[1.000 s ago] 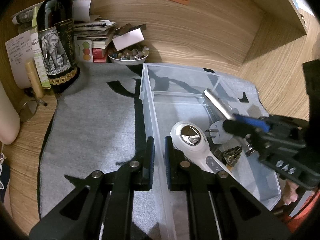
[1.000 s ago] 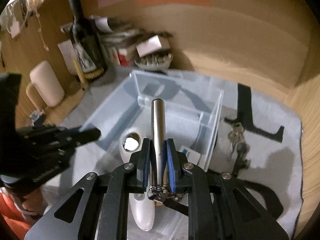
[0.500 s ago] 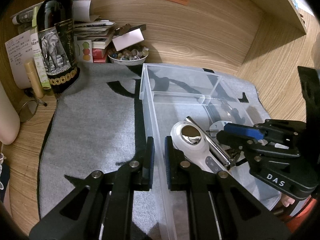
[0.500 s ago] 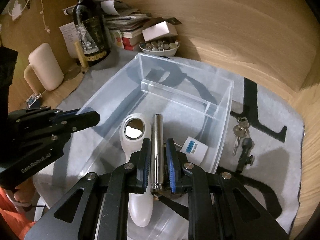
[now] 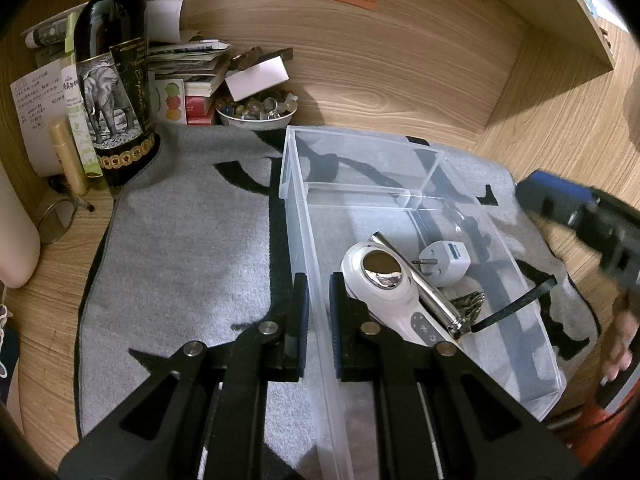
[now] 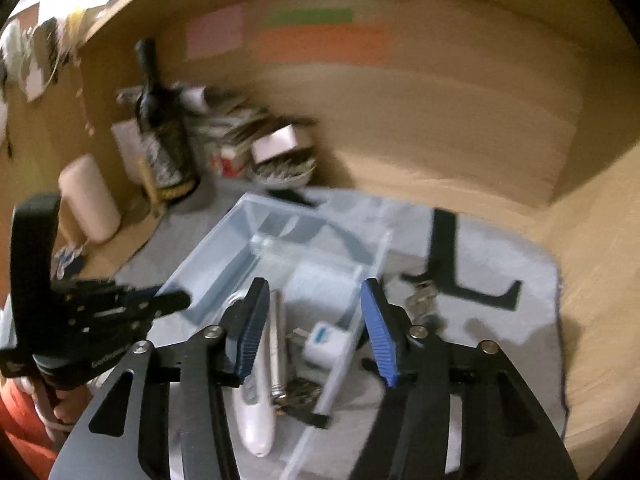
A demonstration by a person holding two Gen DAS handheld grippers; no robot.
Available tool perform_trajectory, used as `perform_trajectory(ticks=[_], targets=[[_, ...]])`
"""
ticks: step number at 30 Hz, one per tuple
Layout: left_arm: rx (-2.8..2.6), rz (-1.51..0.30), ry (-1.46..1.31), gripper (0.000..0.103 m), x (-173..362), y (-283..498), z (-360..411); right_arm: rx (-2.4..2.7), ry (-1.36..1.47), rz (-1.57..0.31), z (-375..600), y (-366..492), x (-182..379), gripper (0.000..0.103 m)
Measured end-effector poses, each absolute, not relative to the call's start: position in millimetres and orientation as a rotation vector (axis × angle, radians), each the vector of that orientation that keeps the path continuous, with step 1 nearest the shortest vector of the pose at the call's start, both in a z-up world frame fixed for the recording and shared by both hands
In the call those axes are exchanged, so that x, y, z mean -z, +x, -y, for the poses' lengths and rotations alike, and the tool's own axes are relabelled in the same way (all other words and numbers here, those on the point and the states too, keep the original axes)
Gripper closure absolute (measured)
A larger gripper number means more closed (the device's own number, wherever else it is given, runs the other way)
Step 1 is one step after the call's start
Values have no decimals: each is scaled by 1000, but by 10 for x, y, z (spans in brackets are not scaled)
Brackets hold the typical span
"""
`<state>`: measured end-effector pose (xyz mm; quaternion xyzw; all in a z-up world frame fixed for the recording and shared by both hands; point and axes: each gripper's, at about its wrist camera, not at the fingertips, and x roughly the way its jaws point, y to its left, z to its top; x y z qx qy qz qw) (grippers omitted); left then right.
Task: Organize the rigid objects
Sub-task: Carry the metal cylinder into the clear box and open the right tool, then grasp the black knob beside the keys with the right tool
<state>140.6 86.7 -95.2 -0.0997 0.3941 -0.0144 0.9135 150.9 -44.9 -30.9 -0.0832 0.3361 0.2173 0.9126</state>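
Observation:
A clear plastic bin (image 5: pixel 400 196) stands on a grey mat (image 5: pixel 180 240). My left gripper (image 5: pixel 318 320) is shut on the bin's left wall, which runs between its pads. Inside the bin lie a white handheld device (image 5: pixel 384 288), a silver metal tube (image 5: pixel 416 280) against its right side, a white plug adapter (image 5: pixel 448 260) and a dark strap with a metal bunch (image 5: pixel 468 304). My right gripper (image 6: pixel 316 320) hovers above the bin (image 6: pixel 224 256) with its jaws opening and nothing held; the tube (image 6: pixel 277 344) lies below it. One of its blue fingers (image 5: pixel 560 200) shows blurred at the right.
A dark wine bottle (image 5: pixel 112 80), stacked papers and a bowl of trinkets (image 5: pixel 256 110) stand at the back left against the wooden wall. A bunch of keys (image 6: pixel 420 304) lies on the mat right of the bin. A cream cylinder (image 6: pixel 90 200) stands at the far left.
The right gripper lowered the silver tube into the bin beside the white device, let it go, opened, and drew up and away to the right. The left gripper kept still.

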Motion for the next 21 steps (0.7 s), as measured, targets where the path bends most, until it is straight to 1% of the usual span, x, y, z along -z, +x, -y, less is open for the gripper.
perform_trajectory(ticks=[4,8,14,21], targets=[[30,-811,-206,94,954,1406,-868,-371,-122,-671,697,1589,238,53],[30,-812,-206,94,955,1406,-868,-295,-95,-689,923,1725,292,53],[30,-812,-206,94,954,1406,-869,-228,-68,-787,1163,1956,602,53],[27,-812,-203,94,960,1397,-875,-231,-71,-891,1194,2115,981,53]])
